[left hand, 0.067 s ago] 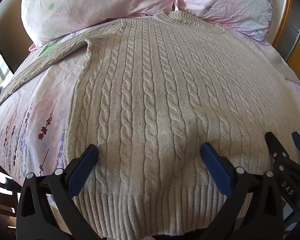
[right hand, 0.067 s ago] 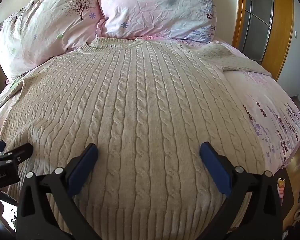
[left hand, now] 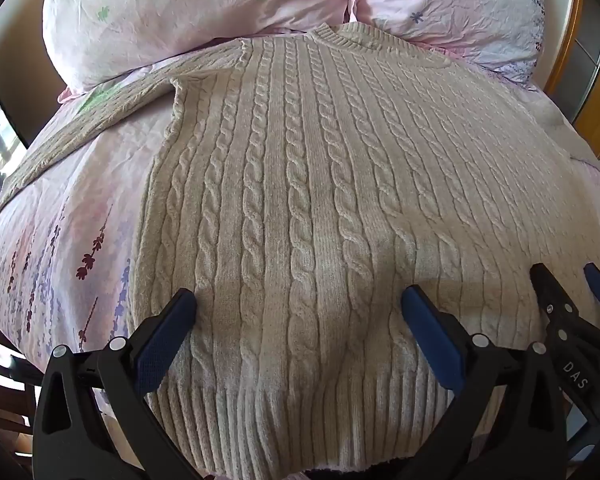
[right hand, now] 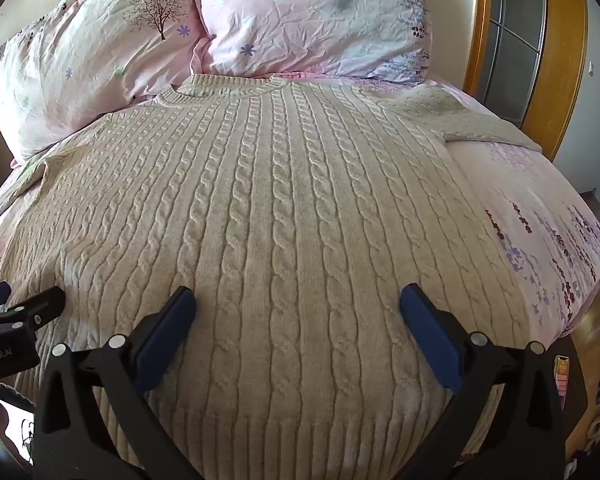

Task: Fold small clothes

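Note:
A cream cable-knit sweater [left hand: 320,200] lies flat, front up, on a pink floral bed [left hand: 60,240], collar toward the pillows and ribbed hem nearest me. It also fills the right wrist view [right hand: 292,220]. One sleeve [left hand: 80,132] stretches out to the left, the other sleeve [right hand: 472,120] lies out to the right. My left gripper [left hand: 298,304] is open over the lower left part of the sweater, just above the hem. My right gripper [right hand: 298,304] is open over the lower right part. Each gripper shows at the edge of the other's view, the right gripper [left hand: 568,280] and the left gripper [right hand: 24,300].
Two pink floral pillows [right hand: 308,20] lean at the head of the bed. A wooden door frame with glass panels [right hand: 540,40] stands to the right. The bed's right edge [right hand: 580,300] drops to the floor, where a phone [right hand: 562,368] shows.

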The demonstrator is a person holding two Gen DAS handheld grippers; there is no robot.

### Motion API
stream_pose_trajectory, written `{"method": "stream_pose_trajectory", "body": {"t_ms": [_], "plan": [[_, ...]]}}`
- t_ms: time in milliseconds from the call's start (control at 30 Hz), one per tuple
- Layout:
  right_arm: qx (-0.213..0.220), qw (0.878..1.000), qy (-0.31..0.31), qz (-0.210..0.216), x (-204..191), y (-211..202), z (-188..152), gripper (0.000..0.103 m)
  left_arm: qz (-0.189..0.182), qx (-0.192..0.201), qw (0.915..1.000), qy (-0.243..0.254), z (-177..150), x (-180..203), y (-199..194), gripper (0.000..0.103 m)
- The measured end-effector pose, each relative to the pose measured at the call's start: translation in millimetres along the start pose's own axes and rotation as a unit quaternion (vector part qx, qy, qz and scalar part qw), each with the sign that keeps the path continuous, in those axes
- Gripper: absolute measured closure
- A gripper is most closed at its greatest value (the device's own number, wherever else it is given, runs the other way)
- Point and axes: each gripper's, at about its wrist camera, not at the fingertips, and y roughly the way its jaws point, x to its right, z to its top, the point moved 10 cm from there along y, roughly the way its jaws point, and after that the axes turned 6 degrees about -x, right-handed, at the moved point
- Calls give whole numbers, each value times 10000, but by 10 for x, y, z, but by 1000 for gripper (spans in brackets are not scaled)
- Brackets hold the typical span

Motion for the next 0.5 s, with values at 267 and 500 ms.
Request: {"method": "stream_pose_trajectory", "body": {"t_ms": [267, 500], "plan": [[-22, 10000, -21, 4, -1, 9, 0, 2, 7, 54, 10000, -1, 31, 10, -52, 1], [-28, 10000, -10, -19, -35, 13, 0, 2, 7, 79, 10000, -1, 27, 5, -49, 1]]}}
